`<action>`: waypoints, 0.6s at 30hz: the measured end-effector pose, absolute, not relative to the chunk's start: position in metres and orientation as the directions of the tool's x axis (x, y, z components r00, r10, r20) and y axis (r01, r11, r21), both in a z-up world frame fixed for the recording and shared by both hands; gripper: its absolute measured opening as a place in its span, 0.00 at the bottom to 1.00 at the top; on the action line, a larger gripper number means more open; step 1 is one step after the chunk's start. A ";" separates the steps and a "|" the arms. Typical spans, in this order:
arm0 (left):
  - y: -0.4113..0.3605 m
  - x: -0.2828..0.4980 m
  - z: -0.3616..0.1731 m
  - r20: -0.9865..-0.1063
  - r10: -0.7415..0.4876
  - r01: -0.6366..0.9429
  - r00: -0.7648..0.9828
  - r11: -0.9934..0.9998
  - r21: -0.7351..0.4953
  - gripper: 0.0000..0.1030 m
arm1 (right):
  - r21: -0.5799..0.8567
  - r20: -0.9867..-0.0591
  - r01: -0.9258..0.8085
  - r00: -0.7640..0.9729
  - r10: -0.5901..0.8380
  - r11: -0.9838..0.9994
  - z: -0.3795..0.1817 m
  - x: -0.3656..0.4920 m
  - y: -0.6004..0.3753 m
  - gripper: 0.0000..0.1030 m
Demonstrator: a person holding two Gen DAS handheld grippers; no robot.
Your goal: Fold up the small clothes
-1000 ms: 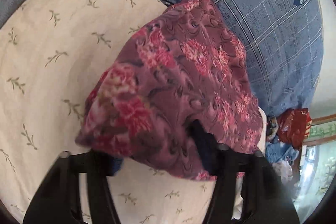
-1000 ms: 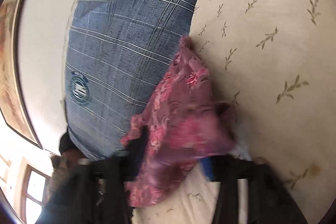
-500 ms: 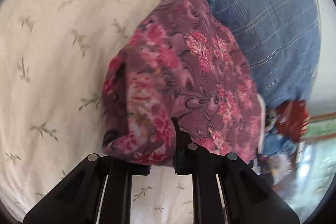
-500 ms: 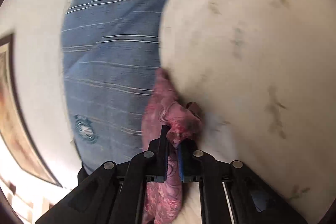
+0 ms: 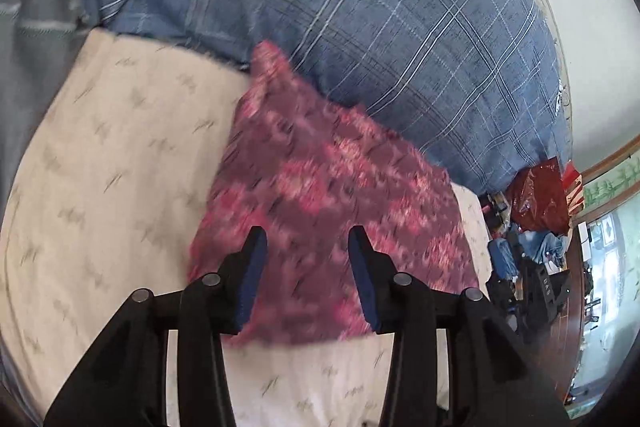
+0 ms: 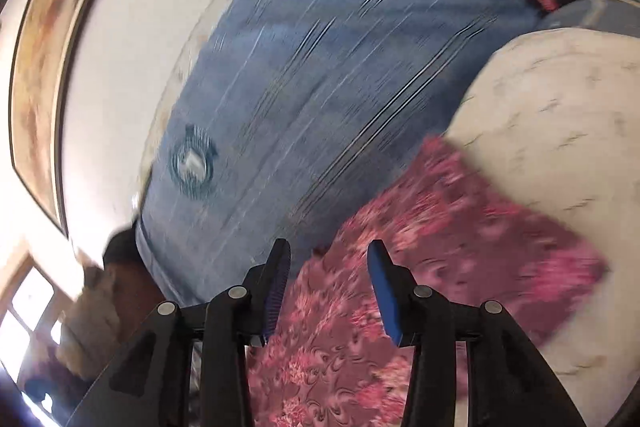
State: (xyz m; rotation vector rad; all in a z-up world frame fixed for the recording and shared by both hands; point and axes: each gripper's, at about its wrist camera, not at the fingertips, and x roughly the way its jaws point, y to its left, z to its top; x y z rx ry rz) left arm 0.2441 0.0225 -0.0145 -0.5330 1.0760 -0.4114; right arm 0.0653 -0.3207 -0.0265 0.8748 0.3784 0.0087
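Observation:
A maroon garment with pink flowers lies flat on a cream sheet with small leaf prints; its far corner touches a blue plaid blanket. My left gripper is open and empty, just above the garment's near edge. In the right wrist view the same garment lies spread out below my right gripper, which is open and empty over its edge by the blanket.
A red bag and a clutter of dark and blue items lie past the right end of the sheet. A framed picture hangs on the white wall. A person's dark-haired head shows low on the left.
Both grippers were shut on the garment half a second ago. Now both are open and drawn back, and the garment lies flat on the sheet.

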 end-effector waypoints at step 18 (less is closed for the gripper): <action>0.017 0.352 -0.061 -0.734 -0.545 0.021 0.404 0.808 -0.589 0.54 | 0.732 -0.435 0.342 0.900 0.019 0.590 -0.046 0.122 -0.406 0.84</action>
